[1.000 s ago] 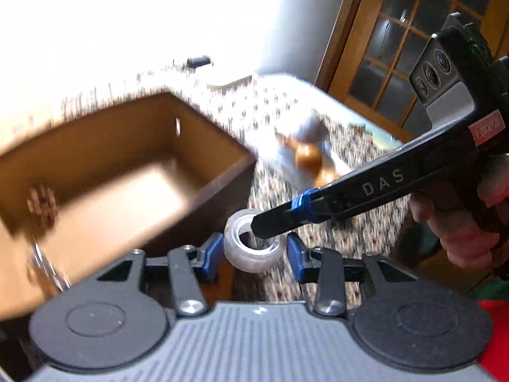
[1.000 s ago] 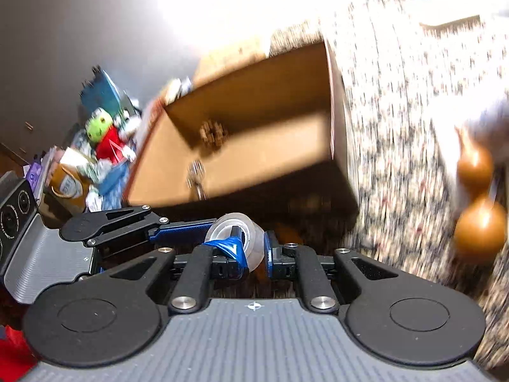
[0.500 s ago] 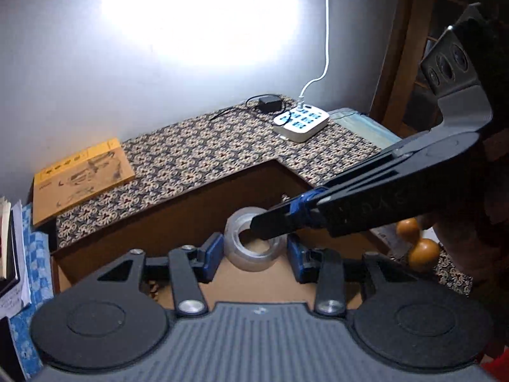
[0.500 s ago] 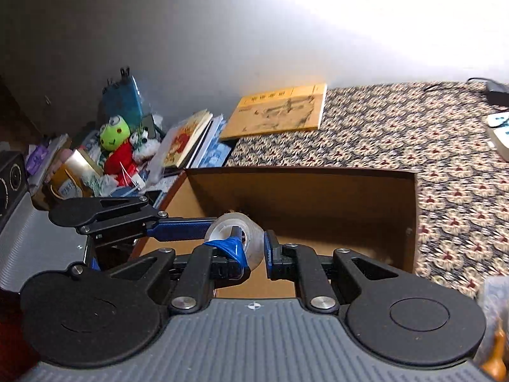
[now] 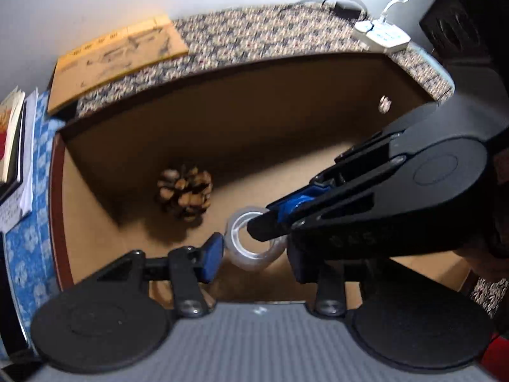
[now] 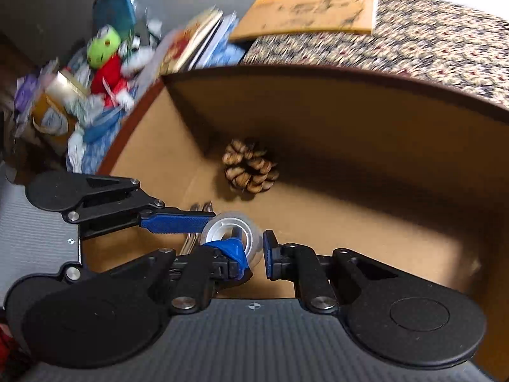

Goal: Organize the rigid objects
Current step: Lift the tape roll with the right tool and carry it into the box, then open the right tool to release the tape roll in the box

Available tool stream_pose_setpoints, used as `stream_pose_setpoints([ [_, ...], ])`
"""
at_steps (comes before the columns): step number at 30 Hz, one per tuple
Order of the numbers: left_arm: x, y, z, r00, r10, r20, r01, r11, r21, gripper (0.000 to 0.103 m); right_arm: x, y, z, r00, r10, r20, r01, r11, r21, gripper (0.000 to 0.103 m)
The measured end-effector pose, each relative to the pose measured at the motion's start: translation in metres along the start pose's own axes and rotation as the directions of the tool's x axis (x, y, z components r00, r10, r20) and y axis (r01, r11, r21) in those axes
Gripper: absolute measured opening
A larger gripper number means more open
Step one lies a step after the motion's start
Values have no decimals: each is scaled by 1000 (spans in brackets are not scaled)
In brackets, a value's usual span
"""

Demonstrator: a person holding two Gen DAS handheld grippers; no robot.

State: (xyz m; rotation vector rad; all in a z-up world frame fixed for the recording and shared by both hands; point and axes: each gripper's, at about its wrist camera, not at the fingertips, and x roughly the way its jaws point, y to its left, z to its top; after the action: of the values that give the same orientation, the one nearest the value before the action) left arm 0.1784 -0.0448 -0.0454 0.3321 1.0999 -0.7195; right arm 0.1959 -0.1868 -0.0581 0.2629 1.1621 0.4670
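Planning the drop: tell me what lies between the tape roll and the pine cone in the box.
Nothing: only bare cardboard box floor separates the tape roll from the pine cone, seen in both wrist views.

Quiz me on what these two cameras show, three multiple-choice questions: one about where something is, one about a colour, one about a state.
1. Where is the pine cone?
A. On the yellow book
B. On the patterned cloth
C. Inside the cardboard box

2. What colour are the claw pads beside the tape roll?
A. Red
B. Blue
C. Green

3. What state is the cardboard box in?
A. Open at the top
B. Taped shut
C. Crushed flat

Answers:
1. C: the pine cone sits on the floor of the cardboard box, near its far wall.
2. B: the pads next to the tape roll are plainly blue.
3. A: both cameras look straight down into the box, past upright walls, with no lid over it.
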Motion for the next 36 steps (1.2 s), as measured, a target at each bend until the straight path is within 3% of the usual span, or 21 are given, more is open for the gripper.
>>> stream_pose_setpoints([
  [9,13,11,-5,989,29,-142,-39,997,-64,39,29,6,9,992,45,-116,-44,999,12,0],
  [16,16,13,-4,973,118,-200,-129,991,-44,52,39,6,9,978,159,-136,-148,985,93,3],
  [29,-10,11,-3,979,171,-111,-182,977,-108,55,0,0,1,992,124,-12,-121,984,129,4],
  [36,-35,-4,-2,954,296,-38,-299,945,-130,59,-26,13,-5,992,85,90,-96,988,118,5],
])
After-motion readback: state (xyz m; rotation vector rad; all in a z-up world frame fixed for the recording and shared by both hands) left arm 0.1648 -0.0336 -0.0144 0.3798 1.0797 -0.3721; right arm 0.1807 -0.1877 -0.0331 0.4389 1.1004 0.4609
